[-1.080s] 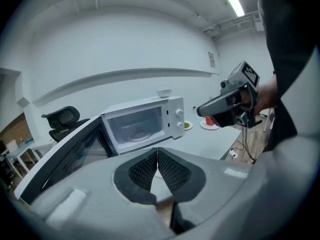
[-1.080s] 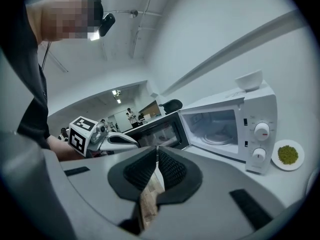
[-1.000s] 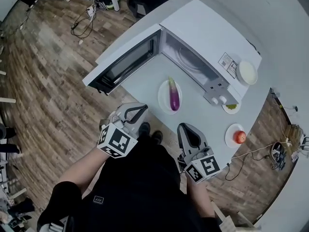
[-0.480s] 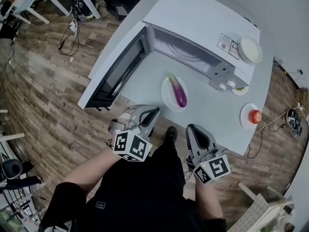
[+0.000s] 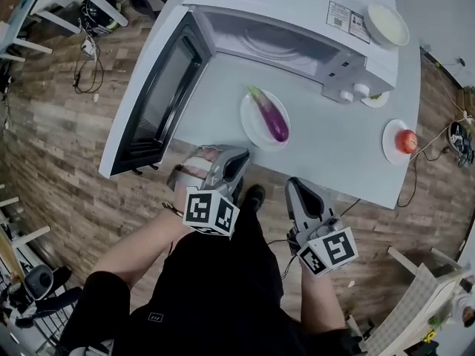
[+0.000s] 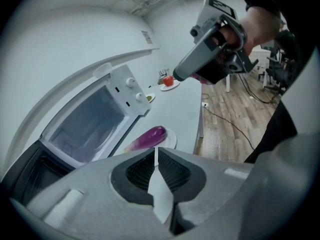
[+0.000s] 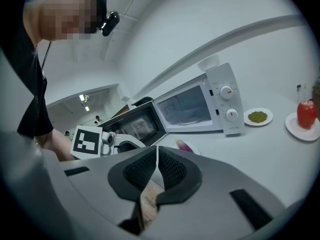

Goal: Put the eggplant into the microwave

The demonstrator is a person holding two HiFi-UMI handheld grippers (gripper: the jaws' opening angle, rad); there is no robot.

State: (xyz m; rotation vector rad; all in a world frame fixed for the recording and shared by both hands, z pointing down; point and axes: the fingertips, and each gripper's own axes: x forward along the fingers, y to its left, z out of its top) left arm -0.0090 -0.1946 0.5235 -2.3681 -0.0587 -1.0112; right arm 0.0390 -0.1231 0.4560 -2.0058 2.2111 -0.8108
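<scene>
The eggplant (image 5: 270, 117) lies on a white plate (image 5: 252, 129) at the middle of the counter (image 5: 334, 150), just below the microwave (image 5: 289, 2), whose door (image 5: 148, 102) stands open toward the left. Lower centre, off the counter's edge, the left tongs (image 5: 239, 155) and right tongs (image 5: 295, 183) both have their jaws pressed together, empty.

- The microwave (image 5: 312, 6) stands open toward the table (image 5: 334, 154).
- Its door (image 5: 148, 102) swings out wide at the left (walling off that side).
- Bare table runs from the opening to the plate (image 5: 251, 127) with the eggplant (image 5: 272, 117), and rightward to the red fruit's dish (image 5: 391, 153).
</scene>
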